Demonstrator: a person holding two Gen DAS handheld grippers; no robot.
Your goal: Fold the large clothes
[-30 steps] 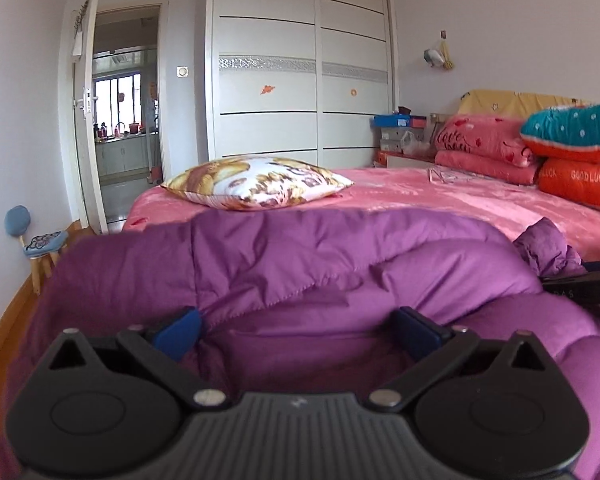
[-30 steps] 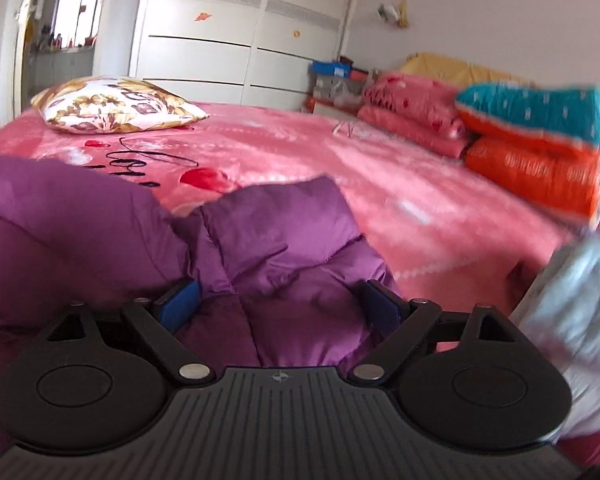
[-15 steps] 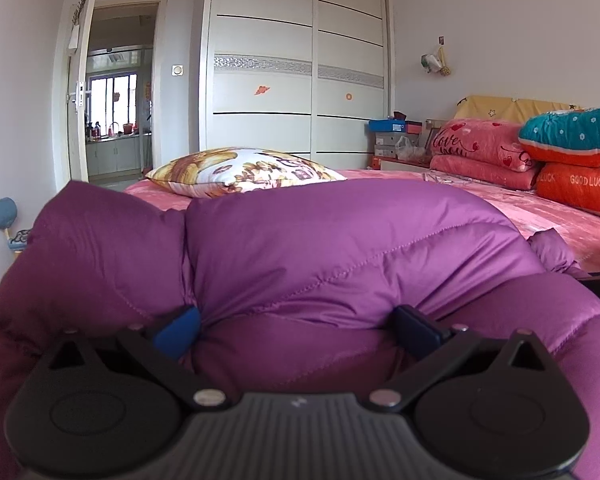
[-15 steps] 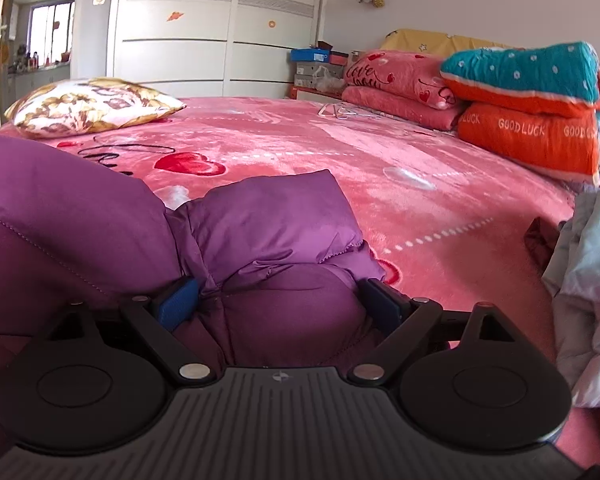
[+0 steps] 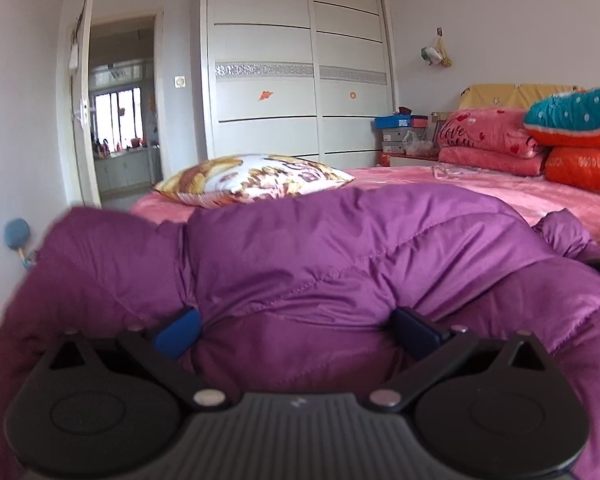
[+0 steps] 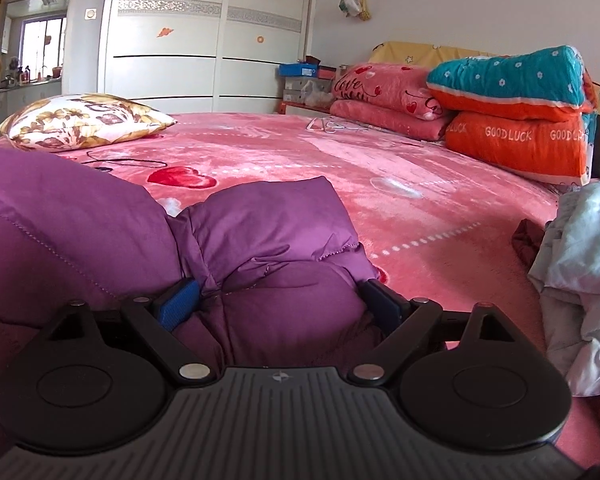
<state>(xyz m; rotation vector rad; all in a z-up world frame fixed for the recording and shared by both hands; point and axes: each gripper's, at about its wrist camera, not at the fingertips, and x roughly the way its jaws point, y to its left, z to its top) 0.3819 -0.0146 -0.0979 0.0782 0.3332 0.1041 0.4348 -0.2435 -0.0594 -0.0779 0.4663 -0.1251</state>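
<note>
A puffy purple quilted jacket bulges between the fingers of my left gripper, which is shut on a thick fold of it; its blue pads press into the fabric. The same jacket fills the lower left of the right wrist view. My right gripper is shut on another bunched part near a stitched hem, just above the pink bed cover. The fingertips of both grippers are buried in the fabric.
A floral pillow lies at the bed's far left. Folded pink, teal and orange quilts are stacked at the far right. A pale crumpled garment lies at the right. A white wardrobe and an open doorway stand behind.
The left gripper has lifted its fold of the jacket, so the fabric rose in view and then eased slightly lower. The right gripper has steadied, still holding its part.
</note>
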